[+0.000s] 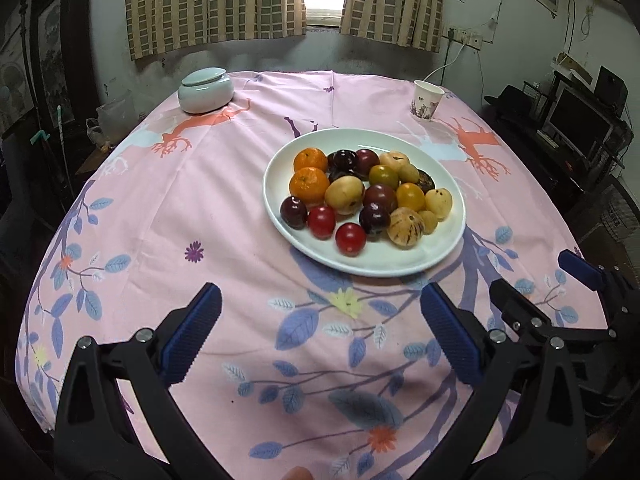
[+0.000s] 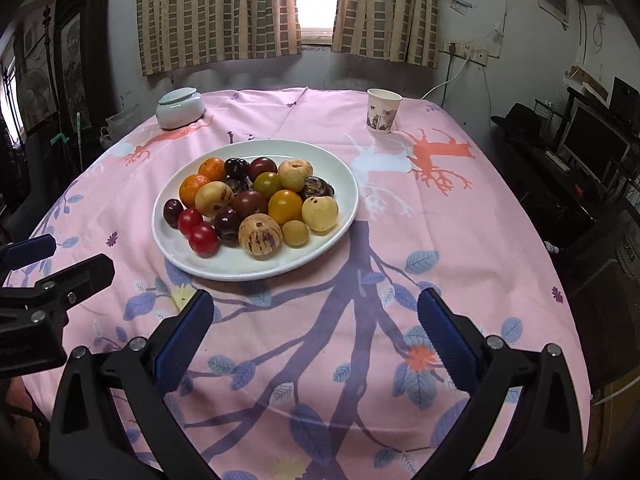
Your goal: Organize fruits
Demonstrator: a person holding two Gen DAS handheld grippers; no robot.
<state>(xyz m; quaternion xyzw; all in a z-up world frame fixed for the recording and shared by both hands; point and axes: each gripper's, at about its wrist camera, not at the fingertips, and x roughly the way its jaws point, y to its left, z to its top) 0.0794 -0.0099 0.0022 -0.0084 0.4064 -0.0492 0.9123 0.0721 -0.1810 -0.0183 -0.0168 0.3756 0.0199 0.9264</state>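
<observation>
The small round fruits, orange, dark purple, red and yellow, lie heaped on the wide white ceramic plate at the middle of the pink leaf-printed tablecloth. Packed and touching, they could roll off if one is nudged out. Both the left gripper and right gripper hover near it, jaws wide and empty; a hard squeeze might bruise soft skins.

Both wrist cameras look down from the surface's near edge toward the window wall, side by side, sharing the plate.
</observation>
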